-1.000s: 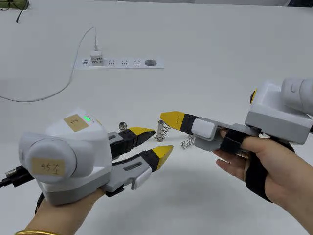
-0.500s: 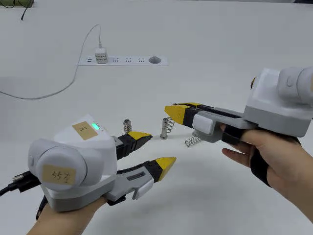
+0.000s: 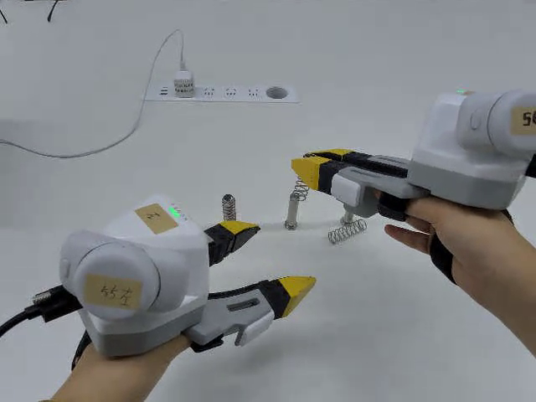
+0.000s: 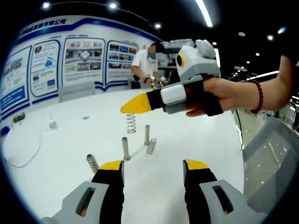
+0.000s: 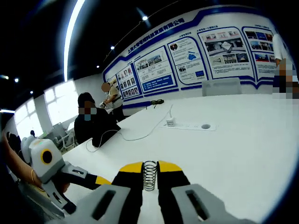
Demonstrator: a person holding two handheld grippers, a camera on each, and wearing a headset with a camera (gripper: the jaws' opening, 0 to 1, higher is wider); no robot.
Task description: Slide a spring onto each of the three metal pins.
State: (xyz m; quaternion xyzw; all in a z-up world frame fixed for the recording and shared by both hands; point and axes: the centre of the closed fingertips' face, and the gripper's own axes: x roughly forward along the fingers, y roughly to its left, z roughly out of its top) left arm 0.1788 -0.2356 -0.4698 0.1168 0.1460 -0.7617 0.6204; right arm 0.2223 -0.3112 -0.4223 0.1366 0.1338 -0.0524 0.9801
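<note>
**Task status**

1. One of three is done. The left pin (image 3: 229, 217), at centre-left of the head view, carries a fitted spring (image 3: 229, 204).
2. The middle pin (image 3: 291, 211) is bare. The right gripper (image 3: 303, 167), its jaws pressed together, pinches the second spring (image 3: 300, 189) by its top coils. This spring hangs just above and slightly right of the middle pin, not yet over it.
3. The right pin (image 3: 347, 218) is also bare and partly hidden under the right gripper. The loose spring (image 3: 347, 232) lies on its side just beside the pin's base.
4. The left gripper (image 3: 270, 258), in the lower left of the frame, is spread wide and holds nothing. It points toward the pins but stays apart from them.

Judged remaining: seat the held spring, then pick up and fit the loose one.

**Surface and room**

The table (image 3: 402, 75) is plain white and matte. In the upper left of the head view lies a power strip (image 3: 243, 93) with a charger (image 3: 182, 84) plugged in, and a cable (image 3: 126, 138) trails off to the left. The right gripper view shows blue-bordered display boards (image 5: 205, 46) on the far wall. The left gripper view shows ceiling lights (image 4: 204, 11).
</note>
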